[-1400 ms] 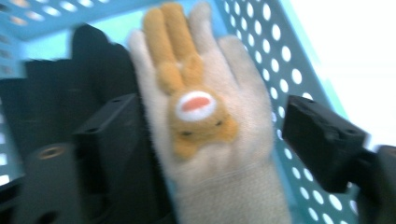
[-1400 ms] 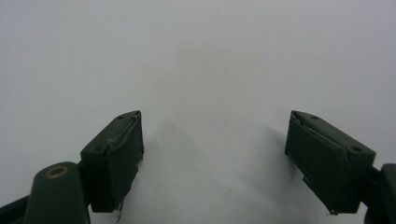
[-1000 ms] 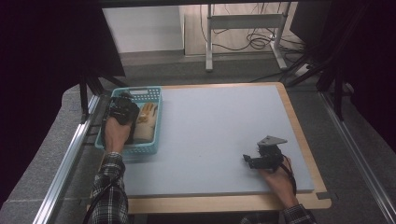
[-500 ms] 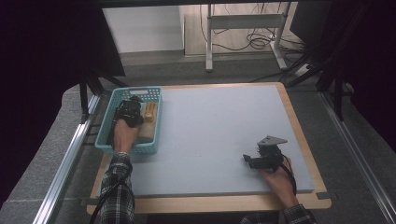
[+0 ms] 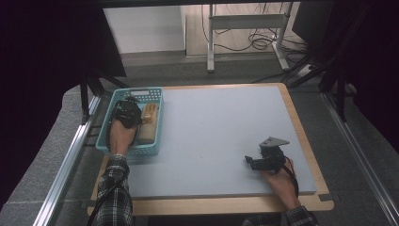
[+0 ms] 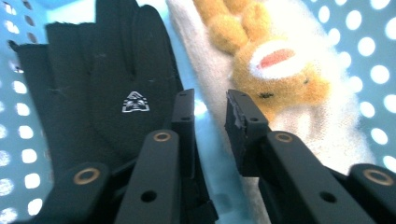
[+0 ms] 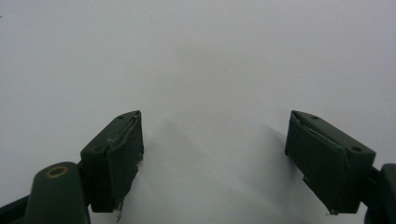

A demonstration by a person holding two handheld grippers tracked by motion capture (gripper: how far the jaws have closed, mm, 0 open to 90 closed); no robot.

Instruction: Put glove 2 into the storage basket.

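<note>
lengthwise in basket [image 5: 153,93], black glove [image 6: 98,88]

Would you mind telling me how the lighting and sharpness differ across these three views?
High view: dim, dark at the left and right edges, the basket and grey mat evenly lit. Left gripper view: overexposed, the plush toy and cloth washed out, the black glove sharp. Right gripper view: soft and flat, faint shadows under the right gripper on the mat.
</note>
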